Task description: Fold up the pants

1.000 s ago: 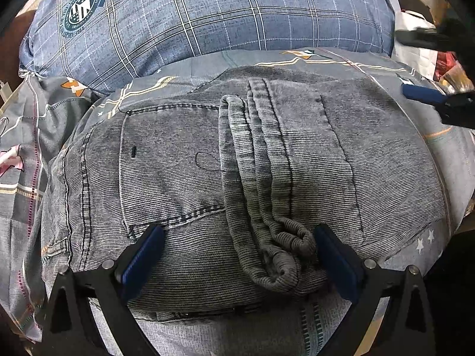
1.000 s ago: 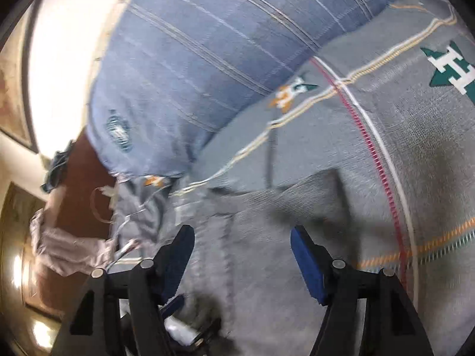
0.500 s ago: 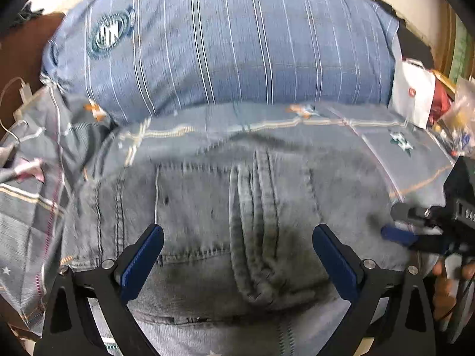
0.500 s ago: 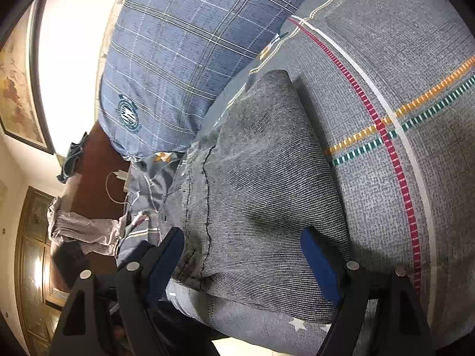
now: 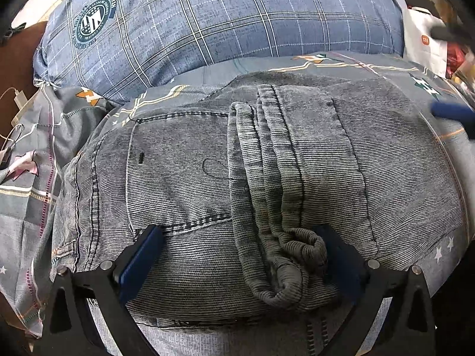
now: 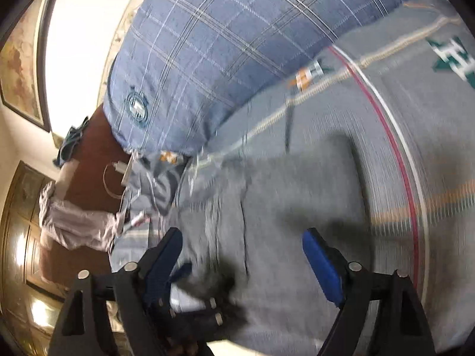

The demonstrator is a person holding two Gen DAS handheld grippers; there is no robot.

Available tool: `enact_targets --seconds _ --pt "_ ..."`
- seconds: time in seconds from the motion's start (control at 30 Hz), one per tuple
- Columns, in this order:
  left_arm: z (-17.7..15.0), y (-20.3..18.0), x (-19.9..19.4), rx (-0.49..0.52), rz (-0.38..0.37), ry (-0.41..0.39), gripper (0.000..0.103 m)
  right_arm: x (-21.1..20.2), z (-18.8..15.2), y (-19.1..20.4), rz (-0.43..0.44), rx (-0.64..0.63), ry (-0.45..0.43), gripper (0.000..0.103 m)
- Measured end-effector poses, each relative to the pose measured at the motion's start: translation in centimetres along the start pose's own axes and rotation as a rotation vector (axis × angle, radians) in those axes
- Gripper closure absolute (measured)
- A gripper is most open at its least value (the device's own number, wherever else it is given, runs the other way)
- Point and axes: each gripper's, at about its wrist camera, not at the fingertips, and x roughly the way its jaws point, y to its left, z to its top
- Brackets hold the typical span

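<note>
Jaws of the right gripper (image 6: 242, 262) are opening wider than before above the pants (image 5: 237, 178); left gripper (image 5: 237, 255) stays spread.

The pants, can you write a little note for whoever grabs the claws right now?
Left claw: open, empty, low over the near edge of the pants.
Right claw: jaws opening, nothing gripped, over the pants' right side.
Pants: grey, folded into a compact bundle on the patterned bedsheet, in front of the blue plaid pillow, bunched seam ridge on top.
Done: the folds, apparently.
Left: perhaps flatten the ridge, then back off.
</note>
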Motion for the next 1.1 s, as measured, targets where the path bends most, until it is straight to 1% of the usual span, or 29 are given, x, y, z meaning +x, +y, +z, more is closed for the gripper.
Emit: enact_targets --seconds 0.03,0.07,0.1,0.13,0.17,0.2,0.23,0.27,0.3,0.37,0.4,0.43,0.47,0.5,0.53,0.6,0.67,0.73,0.77,0.83,0.9,0.93,0.97,1.0,1.03,1.1 --pt "0.0 -0.2 -0.1 -0.001 -0.001 -0.006 0.000 1.0 0.9 -0.7 -0.004 0.014 0.011 0.013" --pt "-0.1 -0.2 -0.2 -0.002 -0.001 -0.016 0.000 2.1 1.5 -1.7 -0.046 0.019 0.029 0.012" --pt "-0.2 -0.2 -0.2 -0.004 -0.001 -0.023 0.000 3.5 2.0 -3.0 -0.116 0.029 0.052 0.012" --pt "-0.3 -0.2 -0.2 -0.006 -0.002 -0.030 0.000 4.3 2.0 -4.4 -0.093 0.082 0.051 0.012" --pt "-0.3 -0.2 -0.3 -0.004 -0.003 -0.035 0.000 3.6 1.9 -4.5 -0.060 0.106 0.002 0.012" --pt "-0.3 -0.1 -0.3 -0.002 -0.008 -0.041 0.000 3.2 1.8 -4.0 -0.063 0.106 0.006 0.012" --pt "-0.3 0.1 -0.3 -0.004 -0.014 -0.043 0.000 3.0 1.8 -3.0 -0.084 0.079 0.024 0.012" --pt "-0.3 0.1 -0.2 -0.006 -0.019 -0.044 0.000 2.6 1.6 -2.1 -0.098 0.048 0.017 0.012" --pt "-0.3 0.0 -0.3 -0.007 -0.018 -0.047 0.000 2.1 1.4 -1.0 -0.093 0.019 0.008 0.012" --pt "-0.4 0.0 -0.4 -0.007 -0.019 -0.056 0.000 1.6 0.9 0.7 -0.053 -0.048 0.001 0.012" --pt "-0.5 0.0 -0.4 -0.006 -0.023 -0.062 0.000 1.6 0.7 0.8 -0.061 -0.061 -0.010 0.011" --pt "-0.5 0.0 -0.4 -0.005 -0.026 -0.064 0.000 2.3 0.5 0.2 -0.105 -0.061 -0.009 0.007" --pt "-0.5 0.1 -0.4 -0.004 -0.032 -0.065 0.000 3.6 0.3 -1.0 -0.167 -0.030 0.030 0.004" --pt "-0.6 0.2 -0.4 -0.001 -0.037 -0.066 0.000 4.9 0.0 -2.3 -0.193 0.015 0.075 0.005" --pt "-0.6 0.2 -0.5 0.004 -0.038 -0.067 0.000 4.4 -0.1 -1.9 -0.178 -0.001 0.015 0.003" --pt "-0.7 0.3 -0.5 0.007 -0.048 -0.075 0.000 4.0 0.1 -0.6 -0.187 -0.002 0.037 0.003" --pt "-0.7 0.3 -0.5 0.008 -0.051 -0.082 0.000 3.1 -0.3 0.6 -0.167 -0.005 0.005 0.003" --pt "-0.7 0.3 -0.5 0.005 -0.049 -0.083 0.000 2.2 -1.3 2.2 -0.133 -0.050 0.007 0.003" --pt "-0.8 0.3 -0.5 0.005 -0.047 -0.083 0.000 1.7 -2.1 2.5 -0.134 -0.060 0.000 0.003" --pt "-0.7 0.3 -0.5 0.005 -0.049 -0.081 0.000 1.6 -3.6 1.7 -0.131 -0.033 0.019 0.003" --pt "-0.7 0.3 -0.6 -0.001 -0.051 -0.080 0.000 2.6 -5.1 -1.4 -0.156 0.048 0.076 0.003" --pt "-0.6 0.3 -0.5 -0.006 -0.051 -0.081 0.000 2.7 -5.4 -2.3 -0.118 0.058 0.061 0.002" --pt "-0.6 0.3 -0.5 -0.010 -0.047 -0.089 0.000 2.1 -5.3 -2.1 -0.100 0.056 0.044 0.002" --pt "-0.6 0.3 -0.5 -0.013 -0.043 -0.094 0.000 1.7 -5.0 -1.6 -0.111 0.071 0.063 0.002" --pt "-0.6 0.2 -0.6 -0.014 -0.039 -0.095 0.000 1.2 -4.9 -0.9 -0.096 0.062 0.057 0.002" --pt "-0.5 0.3 -1.0 -0.027 -0.040 -0.079 0.000 -0.2 -5.2 0.7 -0.040 -0.006 0.002 0.002"
